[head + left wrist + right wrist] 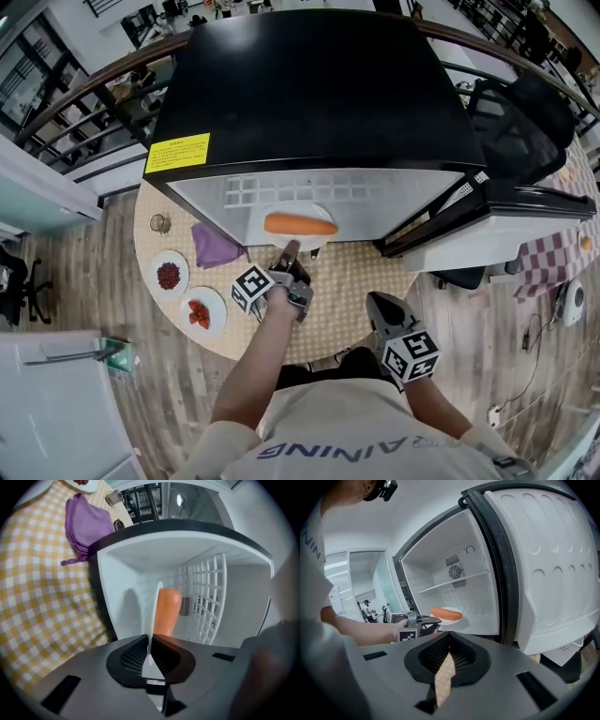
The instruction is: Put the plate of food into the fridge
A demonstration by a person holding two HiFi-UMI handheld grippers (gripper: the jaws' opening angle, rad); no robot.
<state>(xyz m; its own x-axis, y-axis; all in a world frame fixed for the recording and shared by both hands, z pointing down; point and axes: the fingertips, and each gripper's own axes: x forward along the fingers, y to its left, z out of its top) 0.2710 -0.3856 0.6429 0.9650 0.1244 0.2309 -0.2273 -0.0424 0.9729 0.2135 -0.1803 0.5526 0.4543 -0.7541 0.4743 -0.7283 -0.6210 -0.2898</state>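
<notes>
A white plate (294, 228) carrying a long orange piece of food (300, 225) hangs at the mouth of the open fridge (309, 94), over its white interior. My left gripper (287, 257) is shut on the plate's near rim. In the left gripper view the plate (155, 616) stands edge-on between the jaws, with the orange food (167, 611) on its right side. The right gripper view shows the plate (451, 620) and the left gripper (423, 623) just in front of the lower compartment. My right gripper (377, 304) hangs back near my body, shut and holding nothing (449, 641).
The fridge door (487, 211) stands open to the right. On the yellow checked table (352, 281) lie a purple cloth (217, 246), a small jar (160, 223), a plate of red berries (169, 276) and a plate of strawberries (201, 312). A wire shelf (454, 581) spans the fridge above the plate.
</notes>
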